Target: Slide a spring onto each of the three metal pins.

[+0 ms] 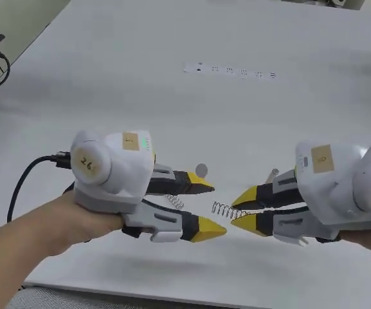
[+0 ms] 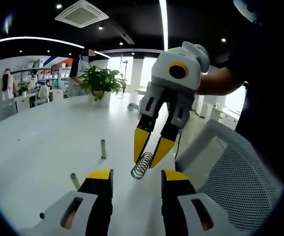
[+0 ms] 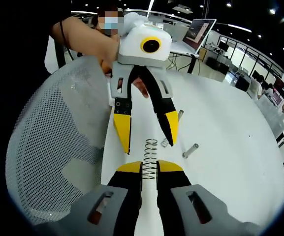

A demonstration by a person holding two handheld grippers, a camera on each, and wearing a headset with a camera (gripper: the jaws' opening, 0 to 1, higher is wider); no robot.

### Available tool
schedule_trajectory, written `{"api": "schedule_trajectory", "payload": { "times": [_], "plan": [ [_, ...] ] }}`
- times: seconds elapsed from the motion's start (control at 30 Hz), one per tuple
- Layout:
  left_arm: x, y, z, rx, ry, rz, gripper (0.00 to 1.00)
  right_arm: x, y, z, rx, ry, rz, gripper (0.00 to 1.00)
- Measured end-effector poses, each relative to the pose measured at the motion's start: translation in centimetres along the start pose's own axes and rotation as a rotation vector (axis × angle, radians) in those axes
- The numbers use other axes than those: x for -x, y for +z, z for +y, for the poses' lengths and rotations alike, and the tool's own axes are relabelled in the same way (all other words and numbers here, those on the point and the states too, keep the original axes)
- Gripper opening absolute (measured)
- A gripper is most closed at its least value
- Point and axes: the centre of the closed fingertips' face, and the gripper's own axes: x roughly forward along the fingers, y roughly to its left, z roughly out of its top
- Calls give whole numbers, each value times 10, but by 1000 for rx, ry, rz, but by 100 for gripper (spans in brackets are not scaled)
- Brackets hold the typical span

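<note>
my right tongs (image 1: 235,213) pinch one end of a spring (image 1: 222,208) at lower centre of the head view, lifted off the white surface (image 1: 140,77). my left tongs (image 1: 218,208) are spread, tips facing it. two metal pins (image 3: 191,150) and a second spring (image 3: 165,142) sit on the surface right of centre in the right gripper view.

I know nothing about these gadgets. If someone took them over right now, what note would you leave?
Left claw: open, holding nothing.
Right claw: shut on a spring, pointed at the left one.
On the table: a loose spring, a far pin and a near pin, both bare.
Done: one spring picked up.
Left: springs onto all three pins.
</note>
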Motion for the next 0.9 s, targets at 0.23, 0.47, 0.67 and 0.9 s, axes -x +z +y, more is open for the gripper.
{"api": "schedule_trajectory", "payload": {
  "times": [0.23,0.47,0.67,0.9],
  "plan": [
    [-1,5,-5,-8,-17,-31,17,2,3,3,24,16,-17,7],
    [-3,10,-8,0,-30,-55,12,3,7,3,39,18,-34,7],
    [-3,10,-10,-3,-29,-61,8,5,7,2,41,17,-40,7],
    [-3,11,-11,1,-32,-65,6,5,7,4,58,21,-38,7]
  ]
}}
